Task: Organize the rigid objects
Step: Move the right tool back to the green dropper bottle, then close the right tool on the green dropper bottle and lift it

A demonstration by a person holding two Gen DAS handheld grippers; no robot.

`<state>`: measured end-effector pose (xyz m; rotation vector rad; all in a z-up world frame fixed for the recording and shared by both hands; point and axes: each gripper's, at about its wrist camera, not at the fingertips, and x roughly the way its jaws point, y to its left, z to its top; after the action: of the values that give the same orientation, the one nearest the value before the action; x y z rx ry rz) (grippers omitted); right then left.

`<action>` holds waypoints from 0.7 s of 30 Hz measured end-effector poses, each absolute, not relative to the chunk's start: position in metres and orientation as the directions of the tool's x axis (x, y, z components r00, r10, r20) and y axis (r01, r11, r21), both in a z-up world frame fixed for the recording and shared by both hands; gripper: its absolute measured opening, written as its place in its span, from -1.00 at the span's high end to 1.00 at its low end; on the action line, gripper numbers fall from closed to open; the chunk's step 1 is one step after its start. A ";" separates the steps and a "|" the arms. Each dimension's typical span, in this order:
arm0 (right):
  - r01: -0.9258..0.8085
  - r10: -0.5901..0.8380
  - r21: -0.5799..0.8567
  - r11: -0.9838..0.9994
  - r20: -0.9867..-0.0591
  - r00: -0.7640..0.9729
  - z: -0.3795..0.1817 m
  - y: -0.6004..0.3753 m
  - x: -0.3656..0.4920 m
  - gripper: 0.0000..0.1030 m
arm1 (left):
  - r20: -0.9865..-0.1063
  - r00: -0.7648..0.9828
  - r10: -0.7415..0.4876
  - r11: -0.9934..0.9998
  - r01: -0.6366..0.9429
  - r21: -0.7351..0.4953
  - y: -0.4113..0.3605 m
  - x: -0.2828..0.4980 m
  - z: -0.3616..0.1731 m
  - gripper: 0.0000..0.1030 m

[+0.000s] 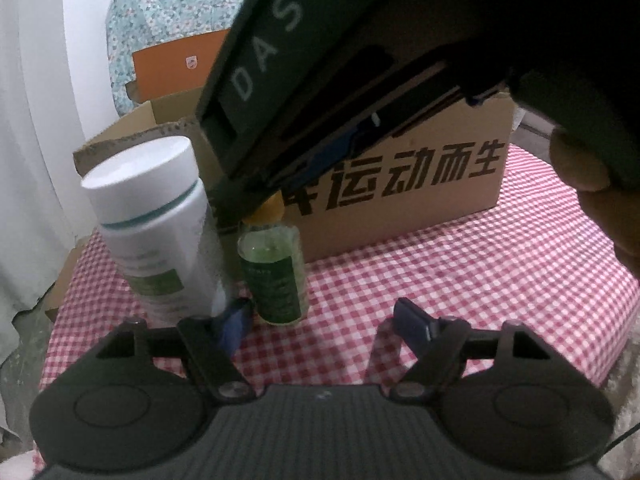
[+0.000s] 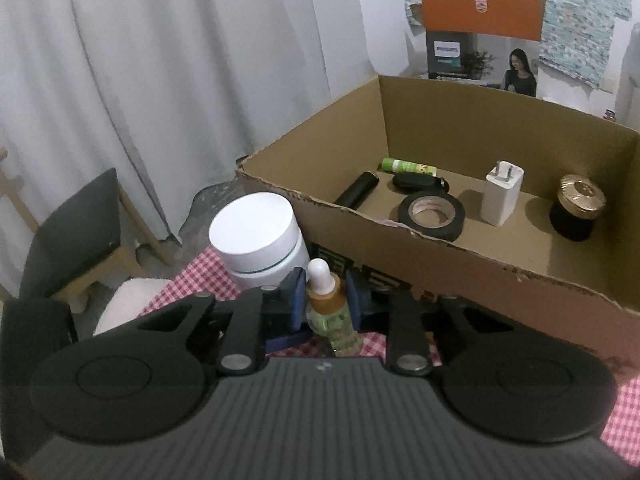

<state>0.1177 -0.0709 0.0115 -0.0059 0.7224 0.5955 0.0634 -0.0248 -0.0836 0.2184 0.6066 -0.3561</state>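
Note:
A small green dropper bottle (image 2: 332,320) with a white bulb and amber collar stands on the red-checked cloth (image 1: 460,280), in front of the cardboard box (image 2: 520,280). My right gripper (image 2: 325,296) is shut on its neck, with a blue pad pressed on each side. In the left wrist view that gripper (image 1: 264,192) comes down from above onto the same green bottle (image 1: 276,276). A tall white bottle (image 1: 160,224) stands just left of it, and its white cap (image 2: 260,236) shows in the right wrist view. My left gripper (image 1: 324,316) is open, low over the cloth, just short of both bottles.
The open box holds a black tape roll (image 2: 432,212), a white charger (image 2: 502,192), a gold-lidded black jar (image 2: 576,208), a green tube (image 2: 408,167) and a black cylinder (image 2: 356,192). A person's hand (image 1: 592,184) is at the right. A dark chair (image 2: 72,232) and a curtain stand left.

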 end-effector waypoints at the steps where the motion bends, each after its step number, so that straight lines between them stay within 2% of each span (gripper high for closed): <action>1: -0.518 0.512 0.192 0.834 -0.622 0.592 0.011 -0.071 0.118 0.61 | -0.590 0.763 -0.265 0.918 0.387 0.089 -0.024 0.065 -0.084 -0.54; 7: -0.505 0.512 0.211 0.837 -0.631 0.583 0.012 -0.080 0.121 0.60 | -0.590 0.754 -0.291 0.906 0.416 0.084 -0.030 0.070 -0.086 -0.54; 14: -0.422 0.465 0.234 0.876 -0.642 0.610 0.012 -0.115 0.112 0.60 | -0.595 0.692 -0.408 0.852 0.523 0.025 -0.051 0.070 -0.084 -0.53; 17: -0.381 0.442 0.244 0.892 -0.647 0.621 0.012 -0.131 0.107 0.60 | -0.598 0.662 -0.451 0.833 0.554 -0.015 -0.056 0.071 -0.082 -0.39; 21: -0.351 0.439 0.271 0.896 -0.652 0.618 0.012 -0.147 0.107 0.60 | -0.610 0.669 -0.424 0.850 0.526 -0.013 -0.058 0.078 -0.079 -0.20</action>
<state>0.1069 -0.1470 0.0117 0.1204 0.7819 0.4560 0.0784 -0.0584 -0.0794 0.1697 0.6425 -0.5385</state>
